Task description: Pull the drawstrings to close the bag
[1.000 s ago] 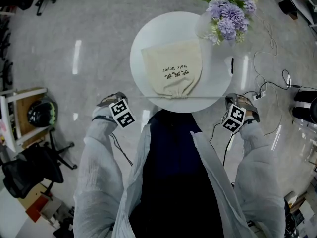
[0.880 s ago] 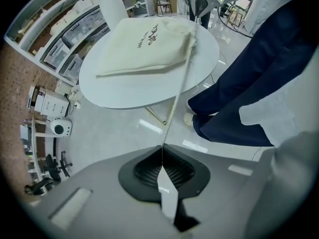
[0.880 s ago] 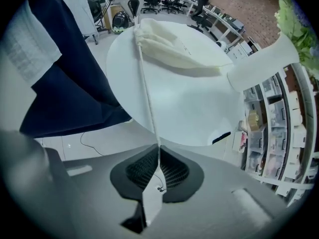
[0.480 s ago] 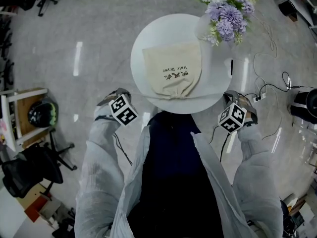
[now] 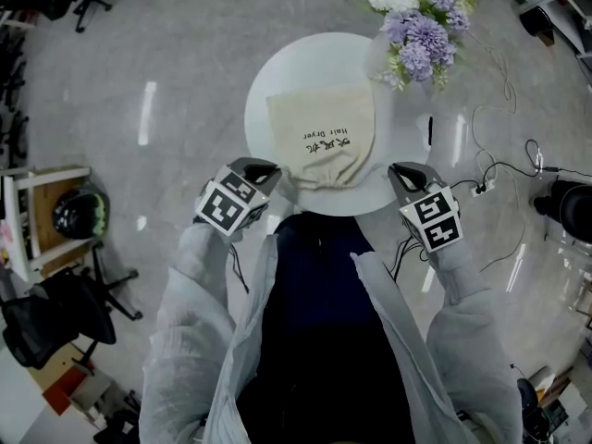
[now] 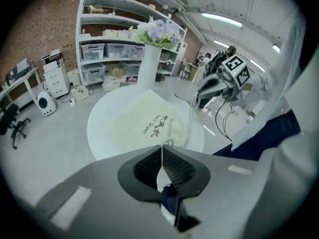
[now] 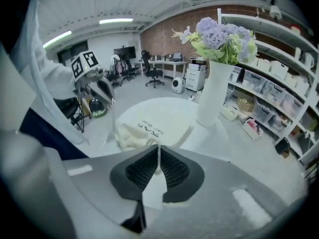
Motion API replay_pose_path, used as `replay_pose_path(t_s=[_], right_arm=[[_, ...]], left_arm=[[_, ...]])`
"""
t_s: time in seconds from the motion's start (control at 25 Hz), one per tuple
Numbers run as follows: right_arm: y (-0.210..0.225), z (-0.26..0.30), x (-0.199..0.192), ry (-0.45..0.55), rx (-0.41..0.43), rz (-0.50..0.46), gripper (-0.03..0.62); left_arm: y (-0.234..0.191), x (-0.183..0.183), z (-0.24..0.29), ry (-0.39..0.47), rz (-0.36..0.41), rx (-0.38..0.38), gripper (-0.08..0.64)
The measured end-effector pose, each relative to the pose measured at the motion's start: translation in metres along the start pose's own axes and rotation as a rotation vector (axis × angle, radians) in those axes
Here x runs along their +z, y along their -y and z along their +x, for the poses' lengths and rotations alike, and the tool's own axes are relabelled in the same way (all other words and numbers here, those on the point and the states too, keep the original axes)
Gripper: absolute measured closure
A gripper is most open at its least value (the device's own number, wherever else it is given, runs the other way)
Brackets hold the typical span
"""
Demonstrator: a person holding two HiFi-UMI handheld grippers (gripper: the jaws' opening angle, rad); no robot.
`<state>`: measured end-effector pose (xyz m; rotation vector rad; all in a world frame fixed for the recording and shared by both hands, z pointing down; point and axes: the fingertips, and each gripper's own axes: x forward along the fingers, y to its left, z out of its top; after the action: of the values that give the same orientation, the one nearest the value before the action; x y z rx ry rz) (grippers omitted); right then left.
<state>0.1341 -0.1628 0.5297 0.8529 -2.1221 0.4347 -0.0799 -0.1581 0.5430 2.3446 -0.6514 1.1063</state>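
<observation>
A cream bag [image 5: 321, 135] printed "Hair Dryer" lies flat on the round white table [image 5: 268, 81], its gathered mouth at the near edge. My left gripper [image 5: 265, 168] hovers just left of the mouth and is shut on a thin white drawstring [image 7: 114, 122]. To the right of the mouth, my right gripper [image 5: 400, 170] is shut on the other drawstring [image 6: 191, 119]. The left gripper view shows closed jaws [image 6: 162, 153] with cord between the pads, the bag [image 6: 147, 122] beyond, and the right gripper [image 6: 204, 91] opposite. The right gripper view mirrors this: jaws [image 7: 158, 154], bag [image 7: 149, 129], left gripper [image 7: 102, 91].
A white vase [image 7: 214, 96] of purple and white flowers [image 5: 418, 21] stands at the table's far right. Cables [image 5: 499, 169] trail on the floor to the right. A shelf unit with a helmet [image 5: 74, 213] and black chairs [image 5: 55, 313] are at the left.
Both grippers have risen and swung inward and forward to the table's near edge, rolling as they went. The taut cord line across the front is gone; the bag's mouth looks more bunched.
</observation>
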Motion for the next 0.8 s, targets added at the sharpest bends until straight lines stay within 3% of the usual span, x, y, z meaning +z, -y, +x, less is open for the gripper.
replay_pose_path(t_s=[0.16,0.32,0.52,0.72,0.8], right_arm=[[-0.013,0.013,0.026,0.095,0.053,0.112,0.572],[-0.022,0.037,0.037,0.112,0.056,0.109,0.571],[-0.027,0.067,0.037,0.085,0.052,0.133,0.571],[-0.024,0.085,0.022,0.016,0.016,0.199,0.568],[-0.022,0.087,0.017,-0.002,0.002,0.207,0.56]], left_arm=[[0.0,0.032,0.011,0.123,-0.097,-0.015,0.532],[-0.004,0.04,0.03,0.145,-0.152,-0.003,0.532],[-0.013,0.038,0.053,0.172,-0.273,0.015,0.532],[-0.016,0.027,0.068,0.114,-0.252,0.065,0.525],[-0.017,0.026,0.068,0.109,-0.242,0.079,0.485]])
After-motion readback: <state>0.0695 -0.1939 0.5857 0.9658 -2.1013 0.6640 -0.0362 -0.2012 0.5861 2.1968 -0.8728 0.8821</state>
